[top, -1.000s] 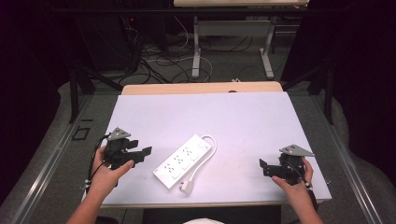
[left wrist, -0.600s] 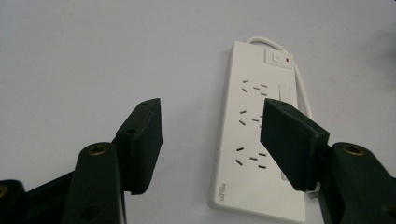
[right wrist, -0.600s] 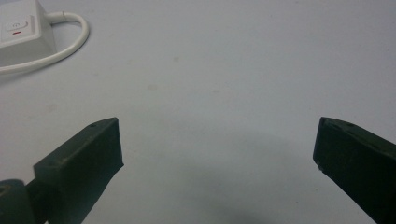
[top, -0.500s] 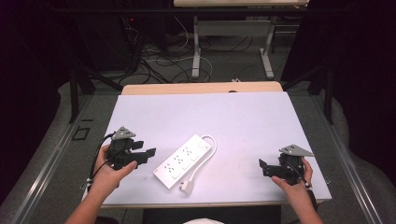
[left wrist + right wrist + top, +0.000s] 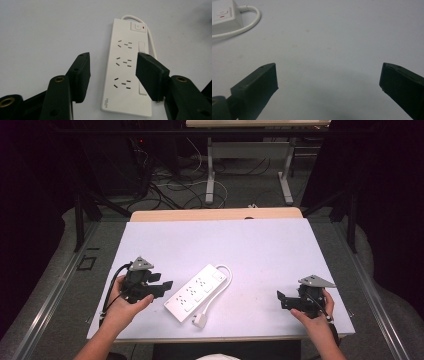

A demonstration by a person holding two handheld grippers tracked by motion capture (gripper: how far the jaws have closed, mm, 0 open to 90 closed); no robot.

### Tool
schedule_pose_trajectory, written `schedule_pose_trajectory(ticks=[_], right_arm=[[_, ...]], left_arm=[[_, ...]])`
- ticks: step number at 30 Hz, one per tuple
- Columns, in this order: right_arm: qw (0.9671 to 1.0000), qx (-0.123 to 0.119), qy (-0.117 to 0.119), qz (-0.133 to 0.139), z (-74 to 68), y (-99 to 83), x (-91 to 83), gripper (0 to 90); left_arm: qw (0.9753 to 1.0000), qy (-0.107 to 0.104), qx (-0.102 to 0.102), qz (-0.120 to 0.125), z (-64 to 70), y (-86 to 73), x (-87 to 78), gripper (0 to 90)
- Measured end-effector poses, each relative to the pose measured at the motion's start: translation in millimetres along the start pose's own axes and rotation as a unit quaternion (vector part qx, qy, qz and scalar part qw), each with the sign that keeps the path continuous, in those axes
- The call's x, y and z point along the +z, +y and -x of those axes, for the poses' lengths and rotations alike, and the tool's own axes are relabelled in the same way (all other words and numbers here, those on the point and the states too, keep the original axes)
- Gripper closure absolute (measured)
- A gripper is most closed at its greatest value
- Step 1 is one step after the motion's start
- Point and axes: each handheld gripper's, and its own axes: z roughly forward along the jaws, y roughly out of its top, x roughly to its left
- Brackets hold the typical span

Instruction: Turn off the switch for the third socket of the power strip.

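Left jaws: the left gripper (image 5: 159,286) holds its two black jaws wide apart with nothing between them; in the left gripper view (image 5: 112,72) they frame the near end of the power strip without touching it.
Right jaws: the right gripper (image 5: 284,300) has its jaws spread wide over bare surface; in the right gripper view (image 5: 328,80) the gap between them is larger than that of the left pair.
Power strip, position: the power strip (image 5: 198,292) lies flat and diagonal on the surface, just beside the left gripper's tips and well apart from the right gripper.
Power strip, form: a long white rectangular block of smooth plastic (image 5: 128,67), with three groups of socket slots in a row and a square switch with a red mark at the end far from the left jaws.
Cord: a white round cord (image 5: 226,272) leaves the switch end of the power strip in a loop and runs back along its side to a white plug (image 5: 199,321) just beyond its other end.
Jaw pads: flat, matt black, block-shaped, on arms with brass-coloured rivets.
Surface: the surface (image 5: 260,250) under the power strip is pale, matt and plain, with a few faint specks.
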Motion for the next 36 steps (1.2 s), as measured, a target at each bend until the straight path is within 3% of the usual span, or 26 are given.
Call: schedule_pose_trajectory(ticks=[12, 24, 25, 31, 36], right_arm=[[1.0000, -0.001, 0.002, -0.003, 0.1, -0.1, 0.4, 1.2], [1.0000, -0.001, 0.001, -0.004, 0.0, 0.0, -0.1, 1.2], [1.0000, -0.001, 0.003, -0.004, -0.2, -0.1, 0.2, 1.2], [1.0000, -0.003, 0.003, -0.006, -0.5, -0.1, 0.3, 1.2], [1.0000, -0.004, 0.004, -0.006, -0.8, -0.1, 0.6, 1.3]], left_arm=[[0.9993, -0.018, 0.027, -0.017, 19.6, 5.1, 8.8, 55.2], [0.9984, -0.037, 0.031, -0.030, 30.0, 4.6, 17.3, 63.0], [0.9989, -0.029, 0.030, -0.020, 31.4, 3.3, 19.6, 64.5], [0.9985, -0.025, 0.038, -0.030, 37.1, -0.2, 25.6, 66.1], [0.9981, -0.036, 0.033, -0.037, 39.3, -2.1, 29.0, 66.0]])
